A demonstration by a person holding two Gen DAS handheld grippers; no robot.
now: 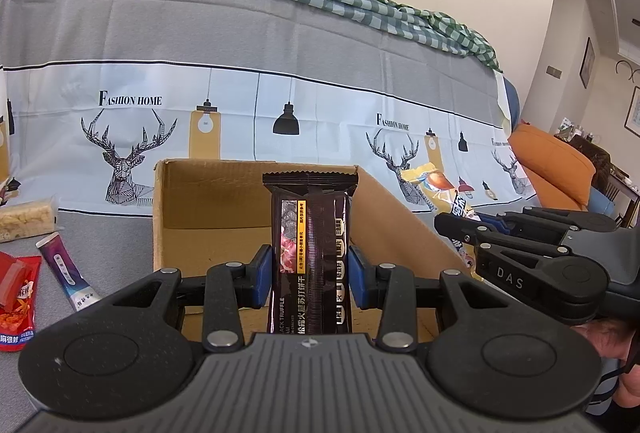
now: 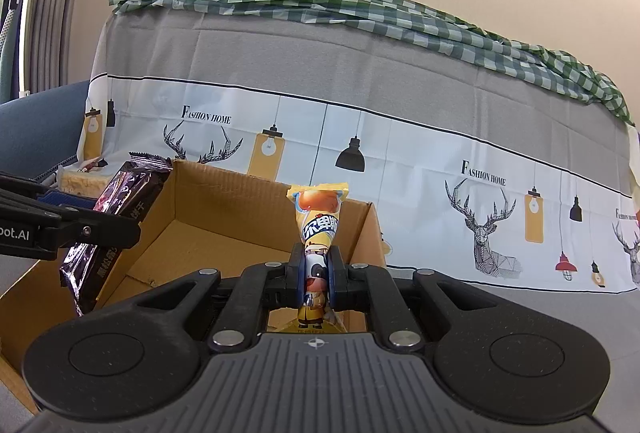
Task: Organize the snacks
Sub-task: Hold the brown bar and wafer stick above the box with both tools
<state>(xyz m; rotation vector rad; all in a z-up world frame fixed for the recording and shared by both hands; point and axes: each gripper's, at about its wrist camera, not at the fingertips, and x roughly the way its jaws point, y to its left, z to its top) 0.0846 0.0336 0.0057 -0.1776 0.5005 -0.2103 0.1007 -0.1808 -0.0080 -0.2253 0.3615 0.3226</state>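
The left gripper [image 1: 310, 273] is clamped on a dark cracker packet [image 1: 310, 229], held upright over the near edge of the open cardboard box [image 1: 208, 209]. The right gripper [image 2: 317, 273] is pinched tight on a yellow snack packet [image 2: 318, 217], also upright above the box. A red packet [image 1: 16, 297], a purple tube [image 1: 66, 273] and a pale snack bar [image 1: 26, 219] lie on the grey cloth left of the box.

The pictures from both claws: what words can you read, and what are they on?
"FASHION HOME": grey and pale-blue deer-print cloth.
"ACK TRUFFLE", start hidden: dark brown cracker packet in the left claw.
"DAS": black right claw.
"pot.AI", start cut off: the left claw's black arm, seen from the right view.
Chinese print on the yellow cone-shaped snack packet: not legible.
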